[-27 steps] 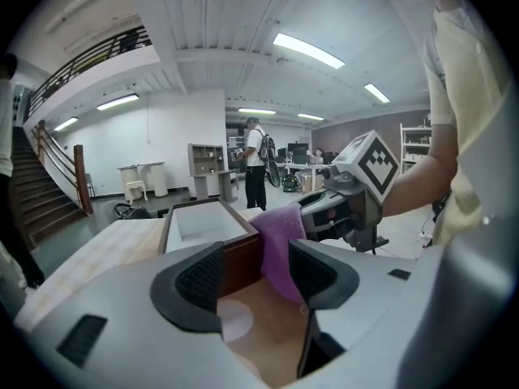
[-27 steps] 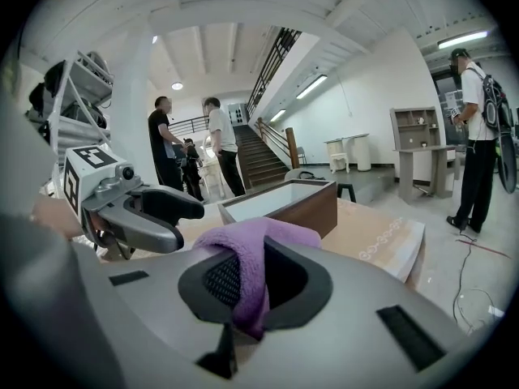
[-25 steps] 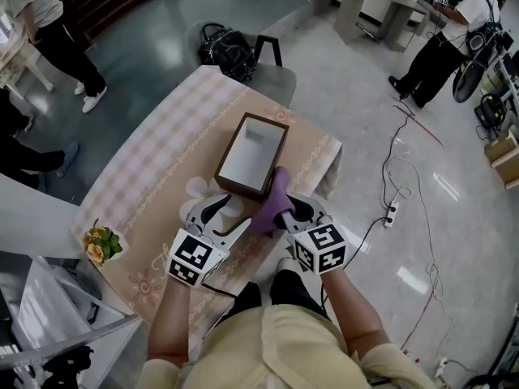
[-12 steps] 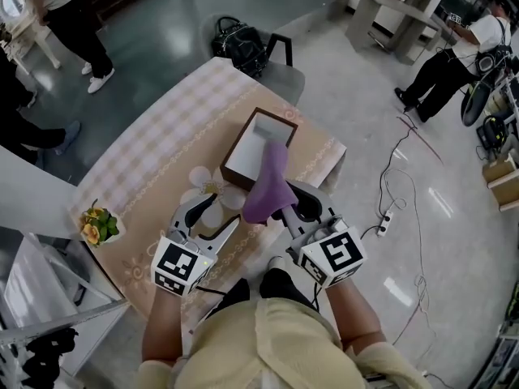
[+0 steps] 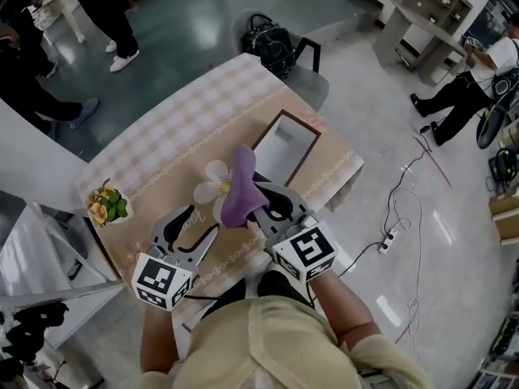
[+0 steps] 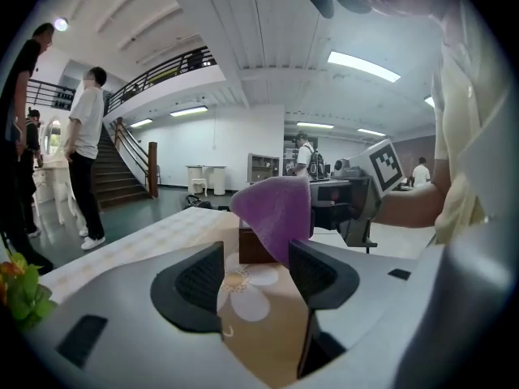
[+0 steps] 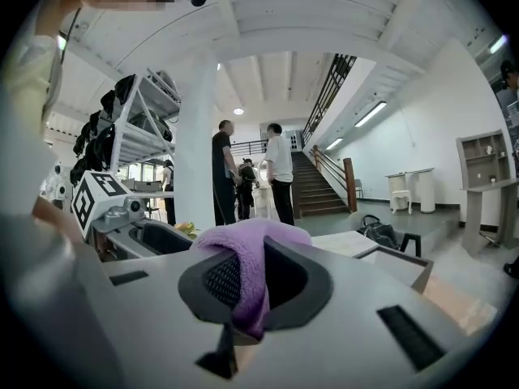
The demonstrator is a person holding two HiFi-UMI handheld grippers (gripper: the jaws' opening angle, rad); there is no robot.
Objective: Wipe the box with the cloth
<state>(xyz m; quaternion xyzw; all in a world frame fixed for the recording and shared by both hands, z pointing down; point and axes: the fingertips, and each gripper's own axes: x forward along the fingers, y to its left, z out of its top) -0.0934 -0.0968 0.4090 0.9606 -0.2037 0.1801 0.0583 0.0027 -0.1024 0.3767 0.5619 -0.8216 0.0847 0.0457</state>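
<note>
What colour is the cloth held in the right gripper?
The cloth is purple, shown best in the right gripper view, pinched between the jaws.

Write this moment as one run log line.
right gripper: shut on purple cloth, held up | left gripper: open, empty | box: open, on table

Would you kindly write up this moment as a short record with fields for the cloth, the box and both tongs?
right tongs: shut on the cloth
left tongs: open, nothing between them, over the table
cloth: purple, bunched, held above the table
box: open, empty, brown walls, on the table beyond the cloth
cloth touching box: cannot tell
</note>
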